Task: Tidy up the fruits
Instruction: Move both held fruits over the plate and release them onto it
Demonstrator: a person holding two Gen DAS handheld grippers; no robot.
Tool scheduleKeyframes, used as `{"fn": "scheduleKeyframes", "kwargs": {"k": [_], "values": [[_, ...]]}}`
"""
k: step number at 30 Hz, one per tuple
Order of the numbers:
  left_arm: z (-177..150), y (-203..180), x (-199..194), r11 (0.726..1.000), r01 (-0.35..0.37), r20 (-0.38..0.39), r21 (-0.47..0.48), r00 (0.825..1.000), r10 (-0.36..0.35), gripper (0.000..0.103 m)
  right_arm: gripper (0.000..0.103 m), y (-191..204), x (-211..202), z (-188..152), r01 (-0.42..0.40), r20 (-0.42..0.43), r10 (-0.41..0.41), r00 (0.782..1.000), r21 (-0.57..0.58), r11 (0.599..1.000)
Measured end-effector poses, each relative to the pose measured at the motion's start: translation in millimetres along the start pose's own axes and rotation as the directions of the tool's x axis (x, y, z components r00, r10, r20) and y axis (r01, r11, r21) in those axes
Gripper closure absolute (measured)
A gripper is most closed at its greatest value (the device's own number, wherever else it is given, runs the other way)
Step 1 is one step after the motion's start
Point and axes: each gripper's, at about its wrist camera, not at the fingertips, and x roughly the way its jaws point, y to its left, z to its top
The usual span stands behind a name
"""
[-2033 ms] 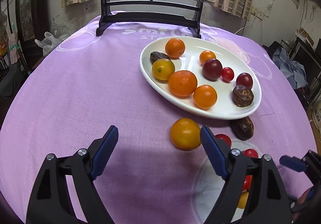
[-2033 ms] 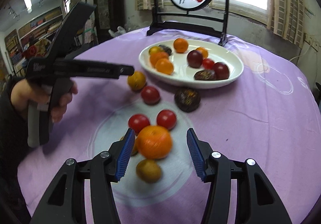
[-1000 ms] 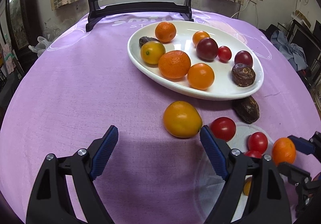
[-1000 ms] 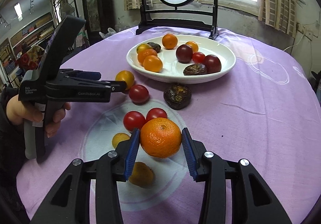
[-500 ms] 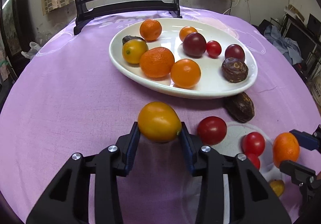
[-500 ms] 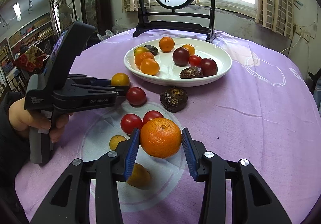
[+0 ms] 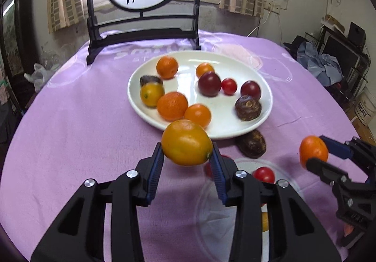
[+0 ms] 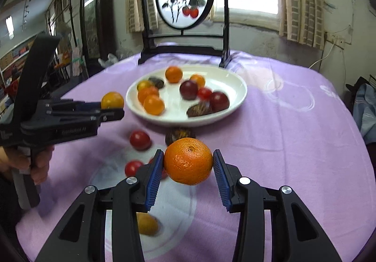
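While the left gripper (image 7: 186, 159) pinches the yellow-orange fruit (image 7: 186, 142) above the cloth and the right gripper (image 8: 188, 167) pinches the mandarin (image 8: 188, 161), carry each slowly over the white plate (image 7: 264, 84), releasing low into bare spots.

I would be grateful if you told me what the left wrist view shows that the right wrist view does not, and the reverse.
Only the left wrist view: the yellow-orange fruit seen close, clamped in the left gripper.

Only the right wrist view: the hand holding the left gripper, and a small yellow fruit on the cloth.

Both: the white plate of fruit, the purple cloth, and the orange clamped in the right gripper.
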Motion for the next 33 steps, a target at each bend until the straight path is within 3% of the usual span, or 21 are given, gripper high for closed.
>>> {"fn": "scheduleKeyframes", "kwargs": {"k": [9,17,26,27,28,30,33], "values": [[50,-7,-6,0.999,-0.018,0.068,0.038,0.998,0.015,0.064,0.060,10,15,58,-0.015,0.078,0.021,0.997,-0.075,0.997],[76,-8,38,0.995,-0.079,0.033,0.053,0.996,0.078,0.064,0.060,8,60,77,-0.023,0.038,0.024,0.999,-0.045,0.999],[82,0,75,0.995,-0.091,-0.036,0.030,0.995,0.092,0.064,0.059,0,93,75,-0.033,-0.010,0.033,0.999,-0.005,0.999],[82,0,76,0.996,-0.085,-0.039,0.026,0.996,0.086,0.060,0.059,-2,96,73,-0.046,-0.019,0.046,0.999,0.006,0.999],[81,0,76,0.996,-0.082,-0.036,0.022,0.996,0.083,0.046,0.059,-4,98,70,-0.061,-0.030,0.062,0.998,0.014,0.998],[79,1,66,0.997,-0.072,-0.003,0.005,0.997,0.072,0.034,0.053,-7,96,66,-0.073,-0.031,0.074,0.997,0.030,0.997],[72,0,49,0.998,-0.054,0.042,0.007,0.998,0.054,0.028,0.052,-12,85,65,-0.075,-0.015,0.076,0.997,0.031,0.997]]}}
